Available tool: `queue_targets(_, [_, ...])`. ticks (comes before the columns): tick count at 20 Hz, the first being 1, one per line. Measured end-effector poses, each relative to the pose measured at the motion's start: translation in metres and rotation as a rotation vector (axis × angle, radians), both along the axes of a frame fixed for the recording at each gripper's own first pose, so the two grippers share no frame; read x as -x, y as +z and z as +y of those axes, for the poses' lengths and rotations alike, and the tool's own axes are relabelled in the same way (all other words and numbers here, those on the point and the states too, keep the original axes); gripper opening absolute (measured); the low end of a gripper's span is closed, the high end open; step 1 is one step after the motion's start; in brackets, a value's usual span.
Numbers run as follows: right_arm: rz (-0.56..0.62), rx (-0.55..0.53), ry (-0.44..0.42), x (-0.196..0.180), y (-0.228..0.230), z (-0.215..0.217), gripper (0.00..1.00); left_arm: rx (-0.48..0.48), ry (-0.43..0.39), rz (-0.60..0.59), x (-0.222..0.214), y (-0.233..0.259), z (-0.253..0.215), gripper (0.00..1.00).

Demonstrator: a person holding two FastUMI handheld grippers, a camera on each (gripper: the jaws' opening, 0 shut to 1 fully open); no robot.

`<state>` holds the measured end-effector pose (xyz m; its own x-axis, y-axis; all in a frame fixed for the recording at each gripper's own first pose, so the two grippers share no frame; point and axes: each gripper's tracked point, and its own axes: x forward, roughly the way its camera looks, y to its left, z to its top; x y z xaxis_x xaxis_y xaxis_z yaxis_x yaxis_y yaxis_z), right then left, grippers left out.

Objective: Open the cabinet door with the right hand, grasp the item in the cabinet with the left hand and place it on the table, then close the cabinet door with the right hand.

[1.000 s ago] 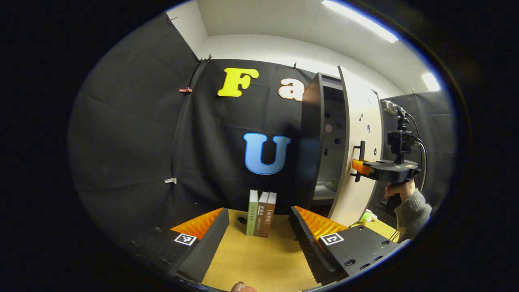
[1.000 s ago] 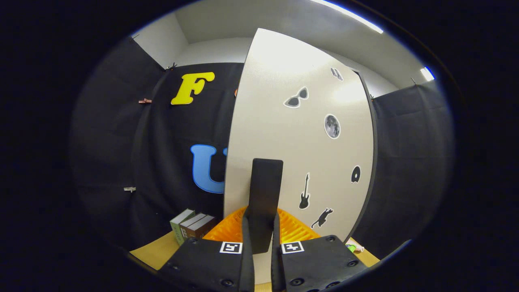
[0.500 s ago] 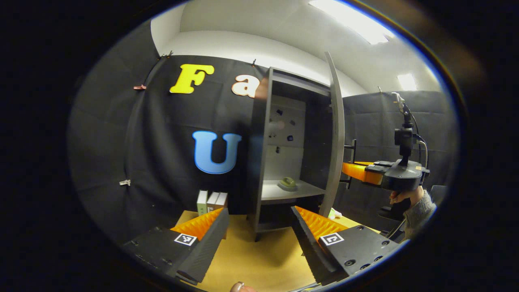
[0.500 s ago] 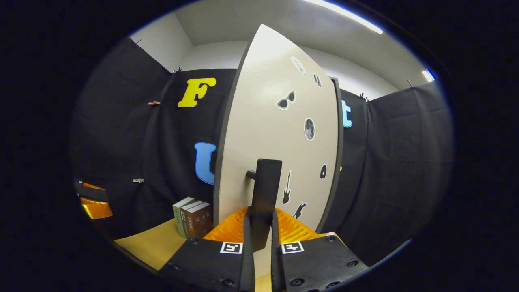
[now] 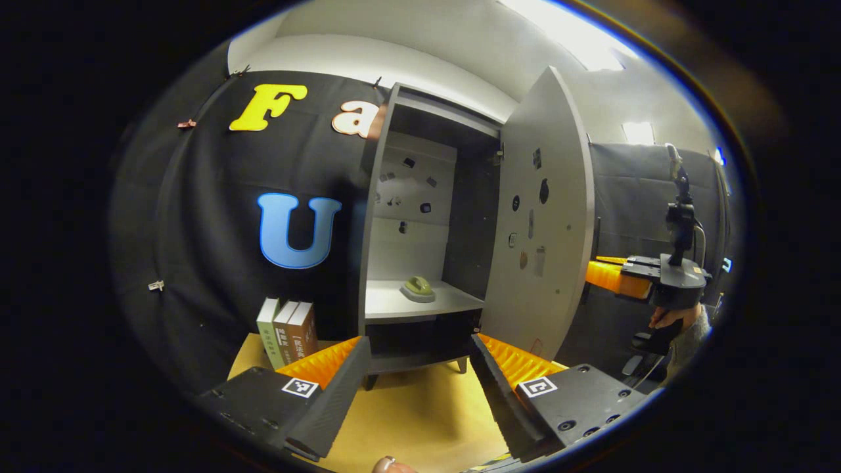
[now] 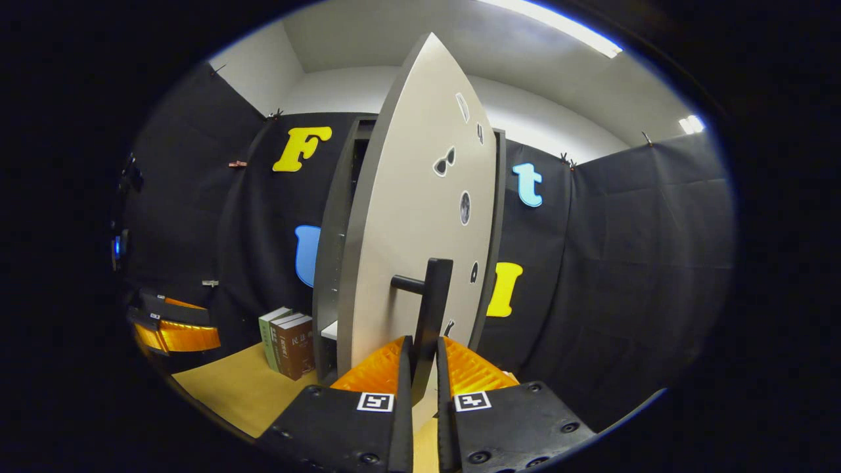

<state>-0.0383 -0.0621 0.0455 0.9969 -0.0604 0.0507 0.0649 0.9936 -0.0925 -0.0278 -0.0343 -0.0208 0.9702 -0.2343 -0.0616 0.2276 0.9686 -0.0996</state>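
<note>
- Door (image 5: 542, 217) swung wider since 1 s ago; one cabinet (image 5: 420, 217), inside now in full sight.
- R gripper (image 6: 420, 368) clamped on black door handle (image 6: 430, 315).
- L gripper (image 5: 417, 374) jaws wide, holding nothing, above table (image 5: 407, 420).
- 3 books (image 5: 287, 332) upright left of cabinet.
- 1 item (image 5: 418, 287): small, rounded, yellow-green, on cabinet shelf (image 5: 394, 305).

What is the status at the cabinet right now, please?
Right tongs shut on door handle, door swung wide. Left tongs open, short of cabinet. Green item on shelf, path clear.

Black cloth walls (image 6: 624, 249) under a white ceiling (image 5: 460, 39) with bright strip lights (image 5: 571, 33).
</note>
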Motion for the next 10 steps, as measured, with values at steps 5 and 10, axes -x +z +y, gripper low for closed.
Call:
queue_targets(5, [0.003, -0.059, 0.050, 0.013, 0.002, -0.039, 0.18, -0.007, -0.039, -0.006, -0.046, 0.005, -0.048, 0.95])
queue_targets(10, [0.005, -0.116, 0.052, 0.025, 0.006, -0.084, 0.22, -0.030, -0.046, -0.011, -0.104, 0.012, -0.093, 0.95])
